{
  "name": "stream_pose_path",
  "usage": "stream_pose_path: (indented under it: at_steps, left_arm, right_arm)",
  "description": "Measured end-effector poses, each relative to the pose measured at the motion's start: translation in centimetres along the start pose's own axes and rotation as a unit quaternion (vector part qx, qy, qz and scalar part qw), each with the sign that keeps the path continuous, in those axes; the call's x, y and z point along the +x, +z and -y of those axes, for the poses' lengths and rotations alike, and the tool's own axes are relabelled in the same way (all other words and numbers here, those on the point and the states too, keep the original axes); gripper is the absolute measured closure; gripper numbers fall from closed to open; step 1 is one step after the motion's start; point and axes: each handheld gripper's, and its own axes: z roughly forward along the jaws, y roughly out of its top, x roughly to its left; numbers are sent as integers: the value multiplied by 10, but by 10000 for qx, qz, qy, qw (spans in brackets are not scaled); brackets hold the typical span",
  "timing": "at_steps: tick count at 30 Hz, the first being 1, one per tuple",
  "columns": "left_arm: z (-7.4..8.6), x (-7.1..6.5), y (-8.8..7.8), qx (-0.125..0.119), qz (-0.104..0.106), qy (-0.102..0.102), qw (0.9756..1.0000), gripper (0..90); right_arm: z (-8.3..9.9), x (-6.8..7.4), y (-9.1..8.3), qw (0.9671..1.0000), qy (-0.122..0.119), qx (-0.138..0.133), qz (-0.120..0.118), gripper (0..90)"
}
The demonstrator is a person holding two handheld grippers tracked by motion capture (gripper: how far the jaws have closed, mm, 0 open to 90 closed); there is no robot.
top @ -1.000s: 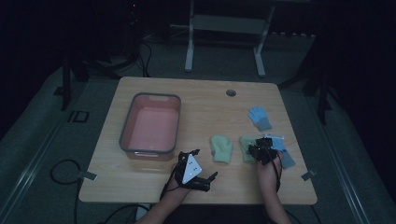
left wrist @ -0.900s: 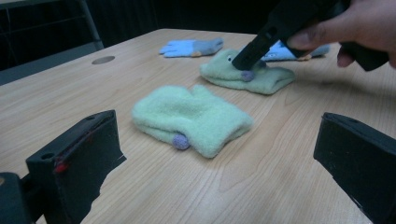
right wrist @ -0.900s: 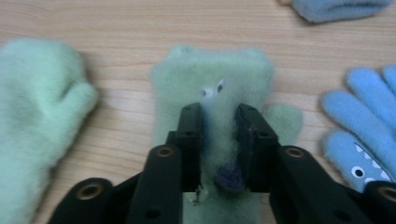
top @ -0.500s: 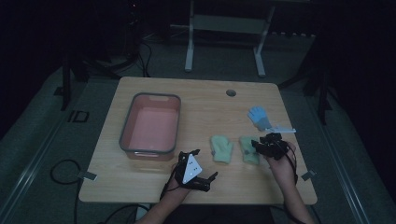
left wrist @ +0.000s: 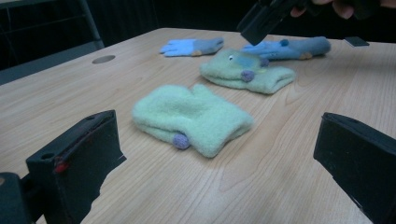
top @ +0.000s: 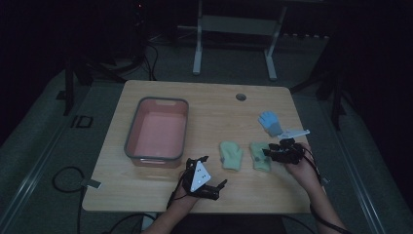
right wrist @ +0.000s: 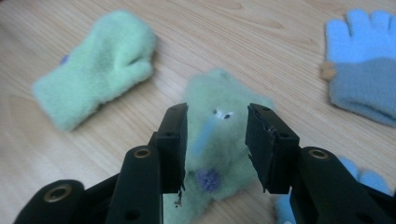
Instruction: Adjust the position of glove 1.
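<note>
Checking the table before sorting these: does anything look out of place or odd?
Nothing looks damaged or spilled. The four fleece mittens lie loose on the wooden table, none in the pink plastic bin. One pale green mitten sits directly under the open right gripper.

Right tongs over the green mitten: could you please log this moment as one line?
right tongs: open, above green mitten, nothing held | left tongs: open, idle | bin: untouched

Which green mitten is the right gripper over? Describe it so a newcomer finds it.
Start at the pink bin on the wooden table; two green mittens lie to its right. Take the mitten under the right gripper, nearer the blue gloves. Unlike the plain mitten, it shows a blue stripe.
</note>
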Motion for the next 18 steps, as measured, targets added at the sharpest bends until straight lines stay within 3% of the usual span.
stream_pose_path:
  at_steps: [5,6,9,13,15,18]
  left_arm:
    - [0,0,0,-9,-1,-9,10000,7]
    - [0,0,0,-9,-1,-13,10000,7]
    - [0,0,0,2,-1,8,10000,7]
    - [0,-1,0,15,-7,25,10000,7]
    - [0,0,0,20,-9,25,10000,7]
    - [0,0,0,13,-6,6,10000,7]
  right_arm:
    - [11,1,18,9997,104,207,-22,600]
    - [17,4,28,9990,13,402,180,607]
    - [18,6,30,9992,92,344,179,618]
    - [19,11,30,9991,170,323,194,752]
    - [19,17,31,9982,409,249,370,803]
    - [18,20,30,9973,463,250,517,818]
